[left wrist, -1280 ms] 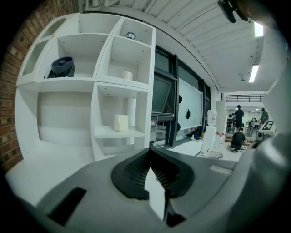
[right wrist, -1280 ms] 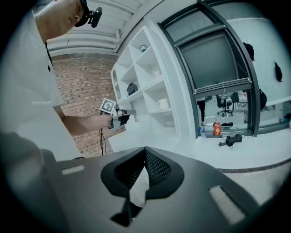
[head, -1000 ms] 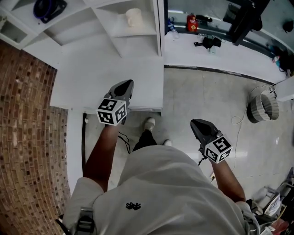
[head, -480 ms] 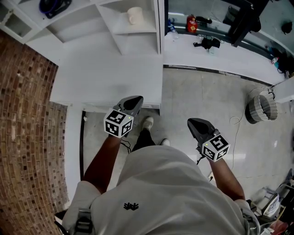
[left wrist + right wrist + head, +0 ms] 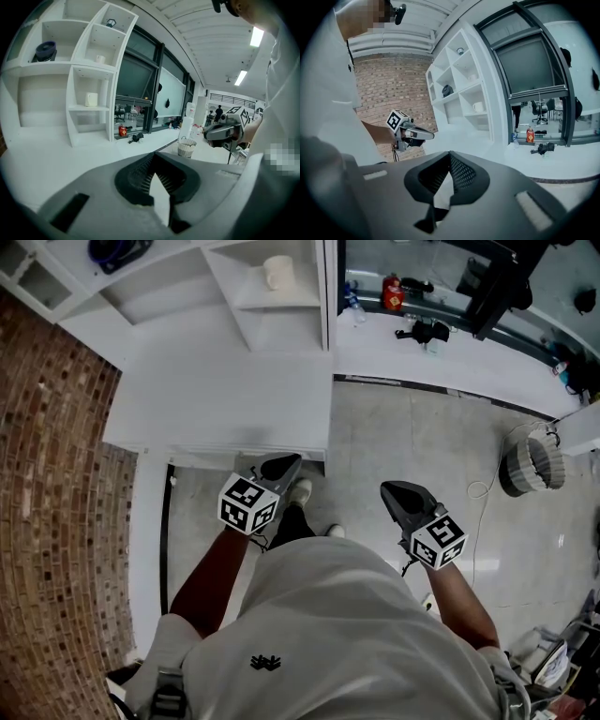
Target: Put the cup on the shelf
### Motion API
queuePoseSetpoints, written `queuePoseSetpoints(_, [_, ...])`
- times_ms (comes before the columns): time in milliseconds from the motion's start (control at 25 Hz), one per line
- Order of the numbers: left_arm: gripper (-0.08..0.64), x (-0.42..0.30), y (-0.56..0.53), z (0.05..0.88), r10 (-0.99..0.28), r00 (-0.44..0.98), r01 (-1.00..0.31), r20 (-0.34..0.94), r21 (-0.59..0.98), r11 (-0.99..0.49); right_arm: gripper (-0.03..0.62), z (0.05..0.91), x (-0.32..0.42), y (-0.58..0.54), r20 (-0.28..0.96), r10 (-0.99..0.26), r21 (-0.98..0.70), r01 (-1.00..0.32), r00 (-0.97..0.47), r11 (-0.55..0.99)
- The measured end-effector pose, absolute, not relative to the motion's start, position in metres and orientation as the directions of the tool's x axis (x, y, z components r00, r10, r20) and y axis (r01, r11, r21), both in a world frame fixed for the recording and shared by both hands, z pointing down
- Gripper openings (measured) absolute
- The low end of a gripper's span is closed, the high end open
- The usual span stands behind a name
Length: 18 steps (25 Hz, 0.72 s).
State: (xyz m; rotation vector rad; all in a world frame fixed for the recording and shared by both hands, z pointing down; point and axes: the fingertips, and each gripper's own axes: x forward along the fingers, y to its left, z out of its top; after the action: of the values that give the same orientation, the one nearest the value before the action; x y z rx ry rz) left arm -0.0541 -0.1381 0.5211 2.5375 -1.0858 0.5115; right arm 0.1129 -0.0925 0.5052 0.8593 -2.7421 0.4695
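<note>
A cream cup (image 5: 277,271) stands upright in a compartment of the white shelf unit (image 5: 281,306), far from both grippers; it also shows as the cup (image 5: 91,99) and the cup (image 5: 478,107). My left gripper (image 5: 286,465) is shut with nothing in it and hangs just off the near edge of the white counter (image 5: 225,390), pointing at the shelves. My right gripper (image 5: 394,491) is shut and empty too, held over the floor to the right. Each gripper view shows closed jaws, left gripper (image 5: 153,154) and right gripper (image 5: 450,153), and the other gripper in the air.
A brick wall (image 5: 47,474) runs along the left. A red bottle (image 5: 391,289) and a black object (image 5: 427,329) lie on the window ledge right of the shelves. A woven basket (image 5: 534,460) stands on the floor at right. A dark round object (image 5: 117,251) sits on an upper shelf.
My left gripper has drawn back from over the counter toward the person's body, ending just past the counter's near edge. The right gripper has hardly moved. Both stay shut.
</note>
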Motion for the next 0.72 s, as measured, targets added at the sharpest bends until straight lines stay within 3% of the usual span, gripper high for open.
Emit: queuePoseSetpoints(720, [0.008,-0.028,-0.092,0.535,-0.531,0.692,-0.677,0.490,0.184,-0.713,0.009,0.504,0.115,-0.079,0.311,-0.503,-0.214,-0.575,-0.806,0.790])
